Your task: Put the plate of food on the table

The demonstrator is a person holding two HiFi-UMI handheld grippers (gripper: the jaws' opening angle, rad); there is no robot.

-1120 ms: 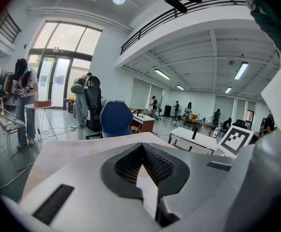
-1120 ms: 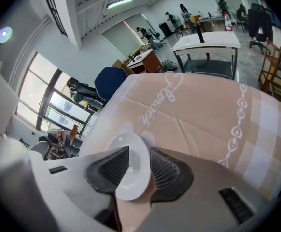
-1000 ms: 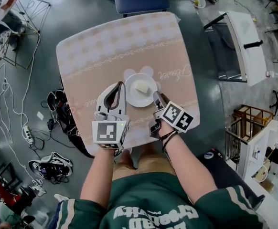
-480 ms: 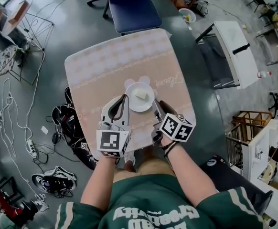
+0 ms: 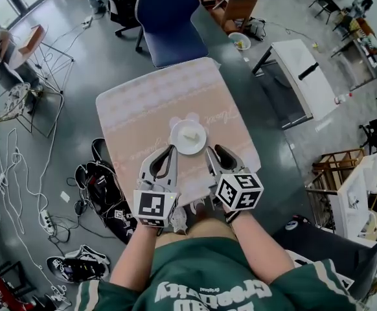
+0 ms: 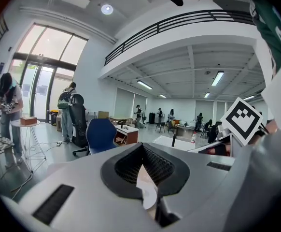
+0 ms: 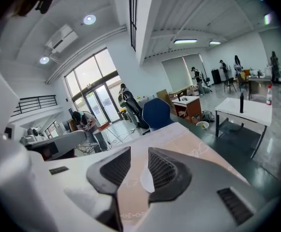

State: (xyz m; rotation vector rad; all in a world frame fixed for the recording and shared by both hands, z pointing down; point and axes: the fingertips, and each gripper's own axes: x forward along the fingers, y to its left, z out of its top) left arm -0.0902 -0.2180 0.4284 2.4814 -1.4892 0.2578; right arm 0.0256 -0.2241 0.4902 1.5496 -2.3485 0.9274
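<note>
The plate [image 5: 188, 137] with its food lies flat on the table [image 5: 137, 109], just ahead of my two grippers and midway between them, touching neither. My right gripper [image 5: 216, 153] stands apart and empty, its jaws having just been closing. My left gripper [image 5: 171, 149] is pinched together, empty.

White round plate [image 5: 177, 142], pale food piece [image 5: 189, 135] on it, flat on beige-clothed table [image 5: 143, 102]

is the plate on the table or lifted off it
on the table: the plate lies flat on it, food on top
</note>
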